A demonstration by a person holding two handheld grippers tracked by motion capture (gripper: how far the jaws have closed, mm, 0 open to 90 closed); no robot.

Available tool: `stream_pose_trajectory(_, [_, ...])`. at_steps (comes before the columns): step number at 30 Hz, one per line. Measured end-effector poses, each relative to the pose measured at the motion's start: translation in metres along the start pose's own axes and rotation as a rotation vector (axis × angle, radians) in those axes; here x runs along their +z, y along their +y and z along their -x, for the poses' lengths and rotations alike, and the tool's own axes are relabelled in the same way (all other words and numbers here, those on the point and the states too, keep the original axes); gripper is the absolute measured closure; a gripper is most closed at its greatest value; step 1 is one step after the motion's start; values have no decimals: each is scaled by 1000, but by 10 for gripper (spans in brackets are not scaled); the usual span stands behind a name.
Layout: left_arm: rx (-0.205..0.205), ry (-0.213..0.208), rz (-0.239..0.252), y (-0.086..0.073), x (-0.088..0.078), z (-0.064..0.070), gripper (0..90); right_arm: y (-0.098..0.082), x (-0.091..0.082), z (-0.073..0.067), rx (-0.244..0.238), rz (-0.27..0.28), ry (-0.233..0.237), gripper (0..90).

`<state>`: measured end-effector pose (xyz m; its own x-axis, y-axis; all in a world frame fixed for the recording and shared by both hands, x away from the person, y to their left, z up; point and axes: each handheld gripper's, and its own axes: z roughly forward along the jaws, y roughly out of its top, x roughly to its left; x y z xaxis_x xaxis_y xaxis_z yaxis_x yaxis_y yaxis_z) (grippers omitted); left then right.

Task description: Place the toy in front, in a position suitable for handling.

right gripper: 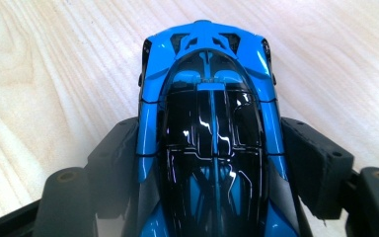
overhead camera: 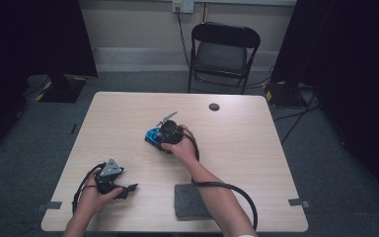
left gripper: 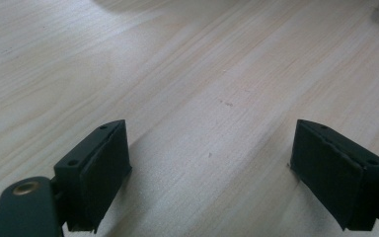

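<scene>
Blue toy car (right gripper: 209, 133) near table (overhead camera: 256, 143) centre is half hidden under the right gripper (overhead camera: 164, 137) in the high view, its rear cut off in the right gripper view, where both jaws sit against its sides, clamped. Left gripper (left gripper: 212, 173) has jaws wide apart over bare light wood near the front-left edge. Counted: one car, two grippers, one grey felt pad (overhead camera: 190, 201), one folding chair (overhead camera: 222, 54) on grey carpet, black curtains either side.

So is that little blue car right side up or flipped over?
Right side up: the blue toy car shows its glossy black roof and windows facing up, sitting between the right gripper jaws on the table.
</scene>
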<state>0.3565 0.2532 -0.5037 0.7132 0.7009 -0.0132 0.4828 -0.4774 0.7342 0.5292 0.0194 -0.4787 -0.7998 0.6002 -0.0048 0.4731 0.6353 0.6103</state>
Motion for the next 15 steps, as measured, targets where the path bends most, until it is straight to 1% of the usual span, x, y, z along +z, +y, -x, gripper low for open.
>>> stream_pose_trajectory(2, [0, 0, 0, 0, 0, 0, 143, 0, -2, 1, 12, 7, -8, 278])
stream_pose_trajectory(4, [0, 0, 0, 0, 0, 0, 143, 0, -4, 3, 7, 6, -12, 279])
stream_pose_trajectory(6, [0, 0, 0, 0, 0, 0, 143, -1, -6, 4, 18, 19, -7, 279])
stream_pose_trajectory(11, [0, -1, -1, 0, 0, 0, 143, -1, -11, 5, 21, 35, -2, 278])
stream_pose_trajectory(12, [0, -1, 0, 0, 0, 0, 143, -1, -12, 5, 11, 43, -3, 278])
stream_pose_trajectory(15, [1, 0, -1, 0, 0, 0, 143, -1, -17, 6, 4, 50, 4, 278])
